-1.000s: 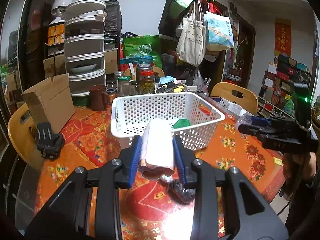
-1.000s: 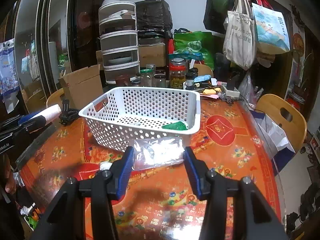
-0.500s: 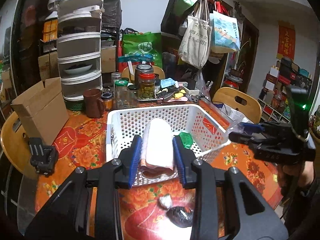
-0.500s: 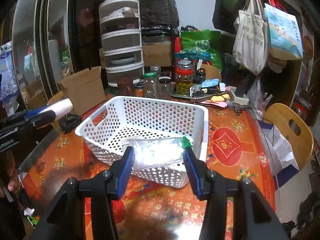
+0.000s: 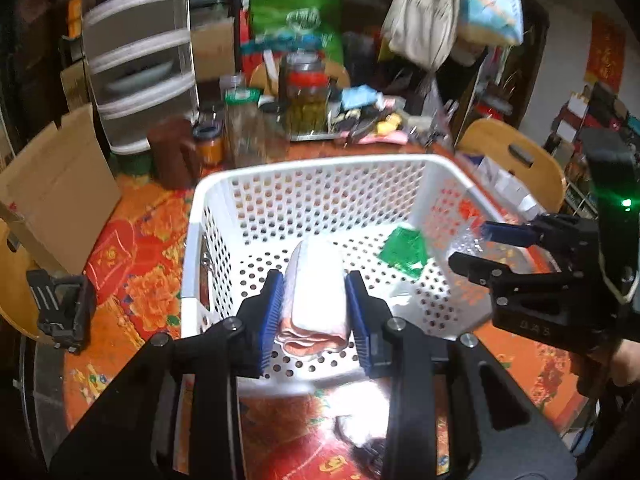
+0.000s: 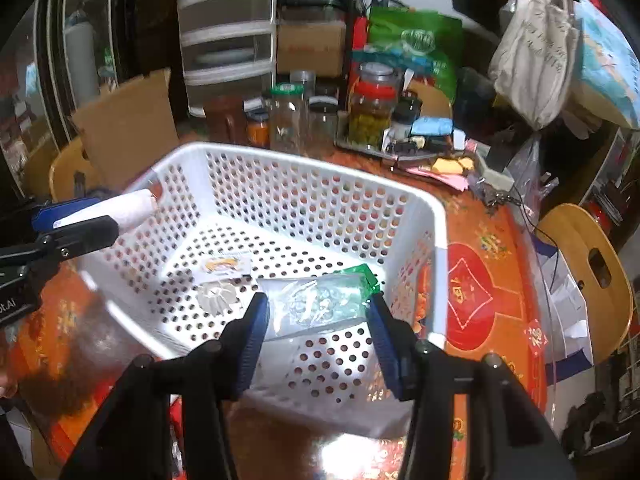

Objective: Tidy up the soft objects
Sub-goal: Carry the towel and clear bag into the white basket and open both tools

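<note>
My left gripper (image 5: 314,312) is shut on a rolled white and pink towel (image 5: 314,288) and holds it over the near side of the white perforated basket (image 5: 320,168). My right gripper (image 6: 316,320) is shut on a clear plastic bag of small items (image 6: 316,304) and holds it inside the basket (image 6: 436,216) near its right wall. A green packet (image 5: 402,246) lies on the basket floor, beside a small printed packet (image 6: 224,264) and a white ridged piece (image 6: 216,298). The right gripper also shows in the left wrist view (image 5: 472,248), and the towel in the right wrist view (image 6: 128,210).
The basket stands on a red and orange patterned tablecloth (image 6: 480,280). Jars (image 5: 306,96), a brown mug (image 5: 172,152) and clutter stand behind it. A cardboard box (image 5: 60,184) and a black clip (image 5: 60,308) are at left. Wooden chairs (image 6: 588,264) flank the table.
Both grippers have moved forward and over the basket rim with their loads. The towel and the clear bag now hang inside the basket instead of in front of it.
</note>
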